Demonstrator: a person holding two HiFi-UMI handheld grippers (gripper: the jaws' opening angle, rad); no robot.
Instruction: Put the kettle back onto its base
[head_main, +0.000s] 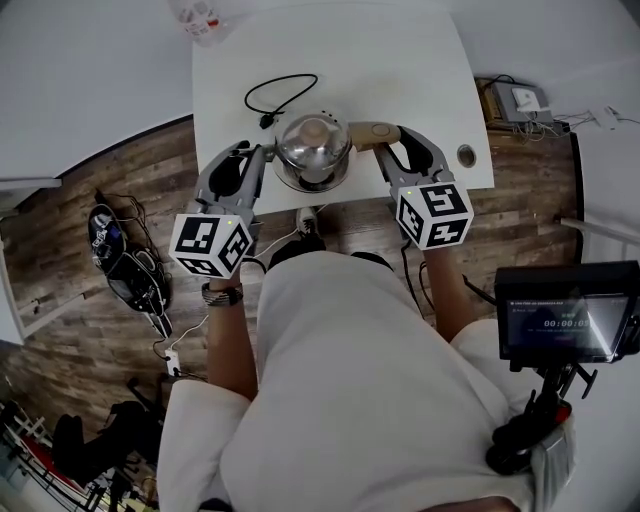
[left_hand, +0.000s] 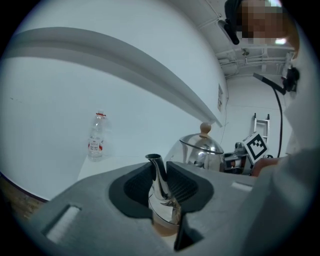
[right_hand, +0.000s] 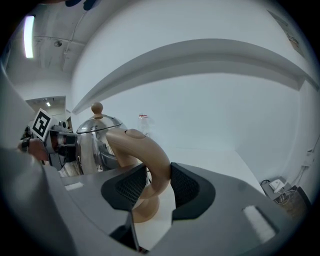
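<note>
The kettle (head_main: 313, 150) stands at the near edge of the table (head_main: 400, 80), in the middle, with a gripper on each side. The left gripper (left_hand: 159, 174) is clenched on the spout (left_hand: 156, 170). The right gripper (right_hand: 157, 182) grasps the handle (right_hand: 146, 150), a pad on each side of it. The base is not visible, so it is unclear whether the kettle already sits on it.

The weakest point is likely the hold on the spout. It is polished, narrow and tapered, so the pads could slide up it under load and tip the kettle to the left. With two holds on one rigid body, uneven lifting or twisting could wrench one grip loose.

The kettle is right at the near edge. A slip or a short pull toward the person would probably send it off the table.

A tilt could also drop the lid (left_hand: 201, 142), if it is loose. The cord (head_main: 285, 85) lies just beyond the kettle and might catch under it or shift the base. A kettle set down off-centre would rock on the base and not seat.
</note>
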